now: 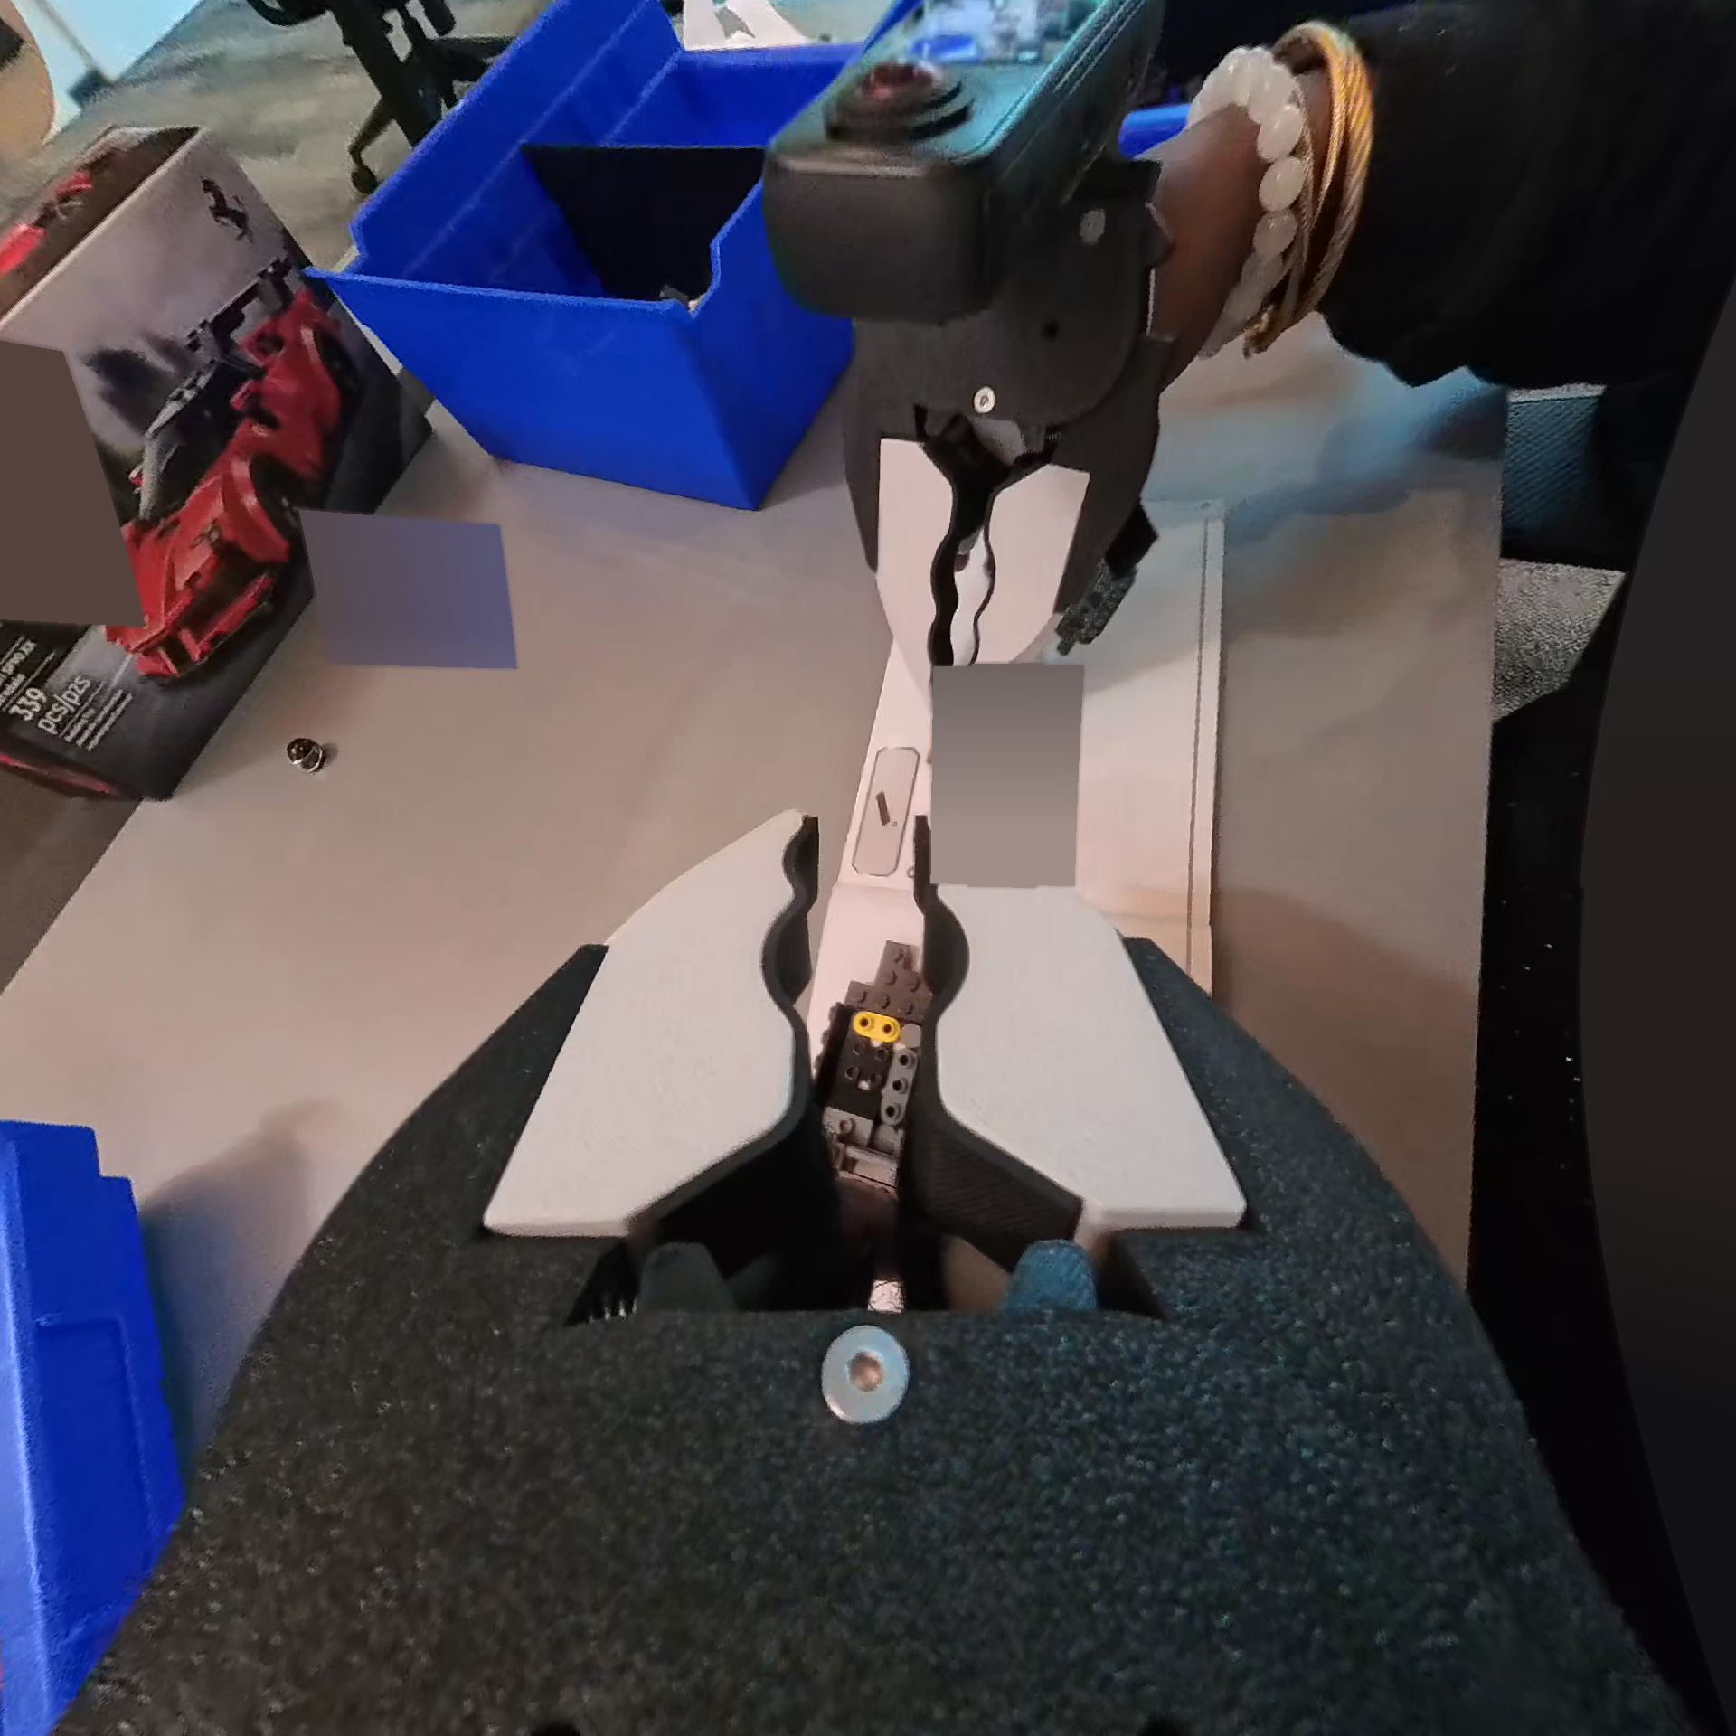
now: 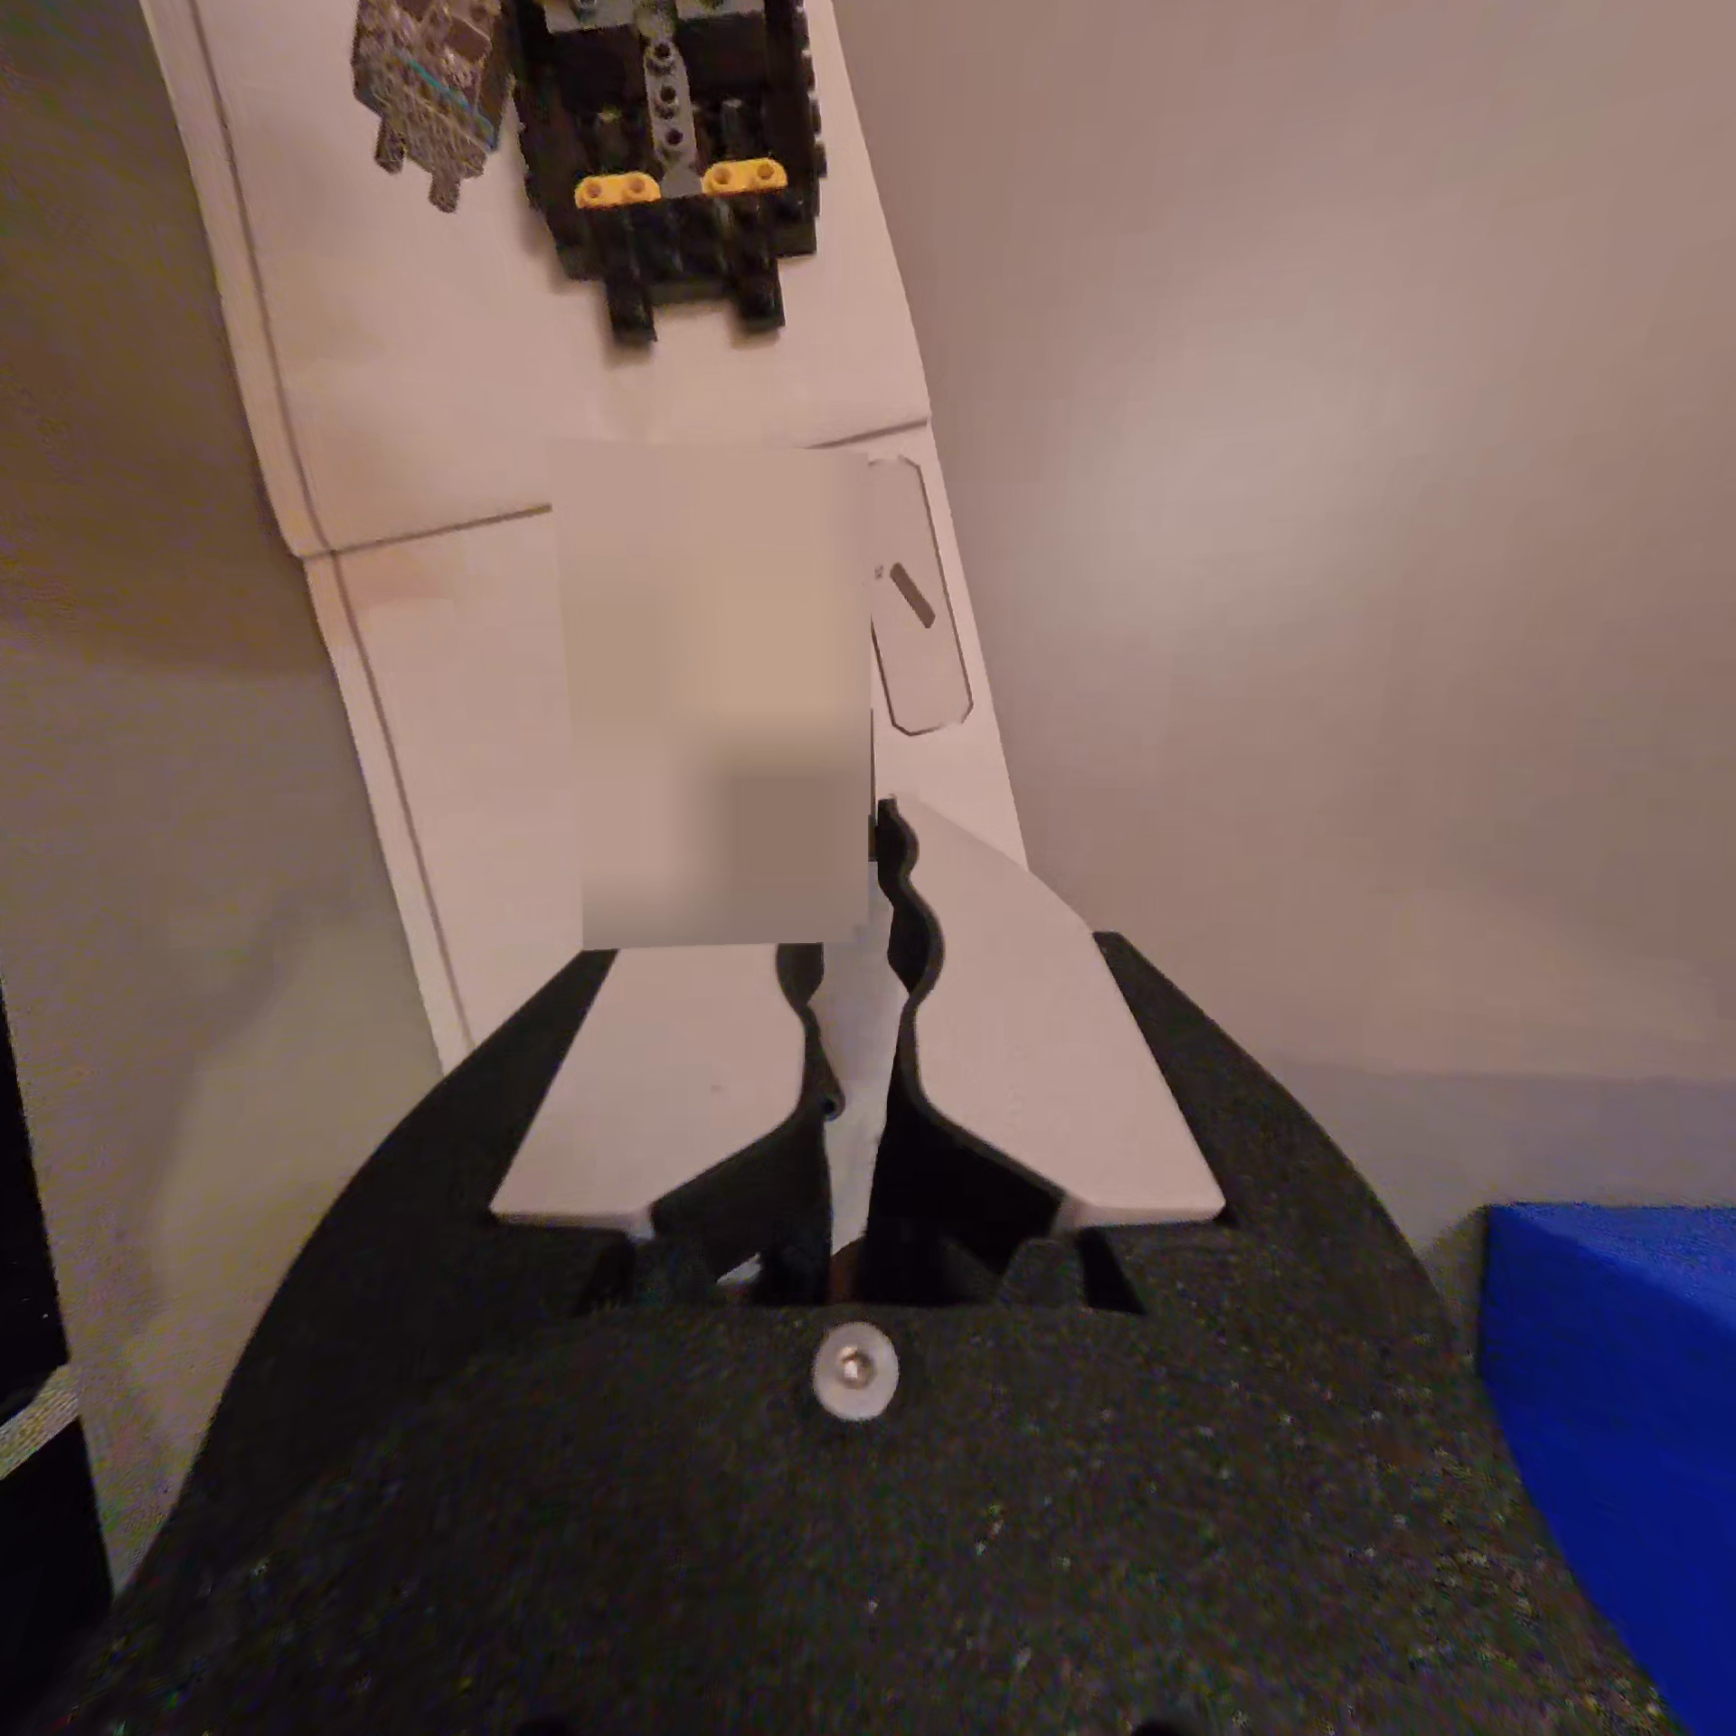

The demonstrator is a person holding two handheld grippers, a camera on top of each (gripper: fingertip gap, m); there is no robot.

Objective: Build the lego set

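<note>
A black lego assembly point(image 1: 874, 1057) with yellow pieces lies on the open white instruction booklet point(image 1: 1155, 751). My left gripper point(image 1: 862, 827) hovers above it, jaws a little apart and empty, so I see the assembly through the gap. In the right wrist view the assembly point(image 2: 676, 216) sits at the top on the booklet point(image 2: 395, 423). My right gripper point(image 2: 869, 817) is over the booklet with only a thin slit between its jaws. One fingertip is hidden by a patch and I see nothing held. It also shows in the left wrist view point(image 1: 953, 653), held by a hand with bracelets.
A large blue bin point(image 1: 582, 376) stands at the back. The lego set box point(image 1: 216, 451) is at the left, with a small metal stud point(image 1: 310, 754) on the grey table point(image 1: 470, 939) near it. Another blue bin point(image 1: 56, 1409) is at my near left and shows in the right wrist view point(image 2: 1616, 1409).
</note>
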